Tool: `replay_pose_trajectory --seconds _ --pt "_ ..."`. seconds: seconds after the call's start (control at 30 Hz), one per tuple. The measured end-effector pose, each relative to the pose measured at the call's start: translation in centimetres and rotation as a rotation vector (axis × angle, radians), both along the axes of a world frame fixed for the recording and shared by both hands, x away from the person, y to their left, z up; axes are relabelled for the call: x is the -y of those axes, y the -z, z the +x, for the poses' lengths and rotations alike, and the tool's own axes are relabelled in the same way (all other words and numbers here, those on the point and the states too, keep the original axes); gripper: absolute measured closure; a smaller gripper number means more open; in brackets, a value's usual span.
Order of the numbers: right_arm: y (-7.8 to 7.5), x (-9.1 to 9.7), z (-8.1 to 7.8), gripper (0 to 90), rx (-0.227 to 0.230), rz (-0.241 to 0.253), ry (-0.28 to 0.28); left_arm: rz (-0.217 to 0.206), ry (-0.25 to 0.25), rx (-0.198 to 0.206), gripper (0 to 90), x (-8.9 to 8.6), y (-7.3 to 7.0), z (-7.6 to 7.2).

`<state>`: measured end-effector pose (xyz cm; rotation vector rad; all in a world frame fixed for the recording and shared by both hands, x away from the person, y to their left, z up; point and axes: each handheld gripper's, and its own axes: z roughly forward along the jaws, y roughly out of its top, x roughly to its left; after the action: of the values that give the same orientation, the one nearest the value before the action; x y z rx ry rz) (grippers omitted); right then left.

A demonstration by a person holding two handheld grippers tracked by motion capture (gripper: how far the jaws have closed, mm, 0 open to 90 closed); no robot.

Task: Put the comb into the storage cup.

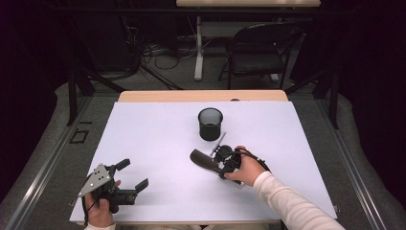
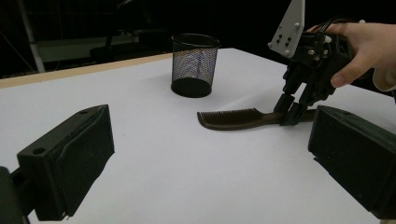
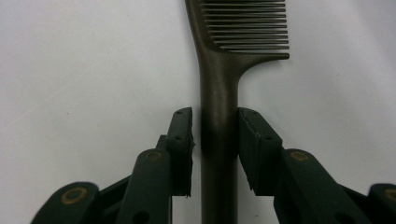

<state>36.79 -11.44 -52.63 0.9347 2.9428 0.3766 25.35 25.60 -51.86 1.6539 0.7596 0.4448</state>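
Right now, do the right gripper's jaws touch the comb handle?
Apart. The right gripper view shows the right gripper around the comb handle, a thin gap at each pad.

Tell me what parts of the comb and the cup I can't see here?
- Comb: right gripper view, top edge cuts off its far teeth, bottom edge its handle end.
- Comb handle: high view, right gripper and hand cover it.
- Mesh cup: high view, inside too dark to tell.
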Motion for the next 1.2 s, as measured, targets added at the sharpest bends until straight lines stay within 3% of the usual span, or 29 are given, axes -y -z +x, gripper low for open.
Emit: replay_pose_trajectory --seconds 0.37,1.2 --pt "0.01 0.0 0.0 71.7 0.0 -0.007 0.005 0.0 0.0 0.0 0.4 0.01 0.0 -0.01" --pt "0.07 0.04 0.03 72.6 -0.006 0.005 0.013 -0.001 0.002 -0.001 0.4 -0.01 0.01 0.02"
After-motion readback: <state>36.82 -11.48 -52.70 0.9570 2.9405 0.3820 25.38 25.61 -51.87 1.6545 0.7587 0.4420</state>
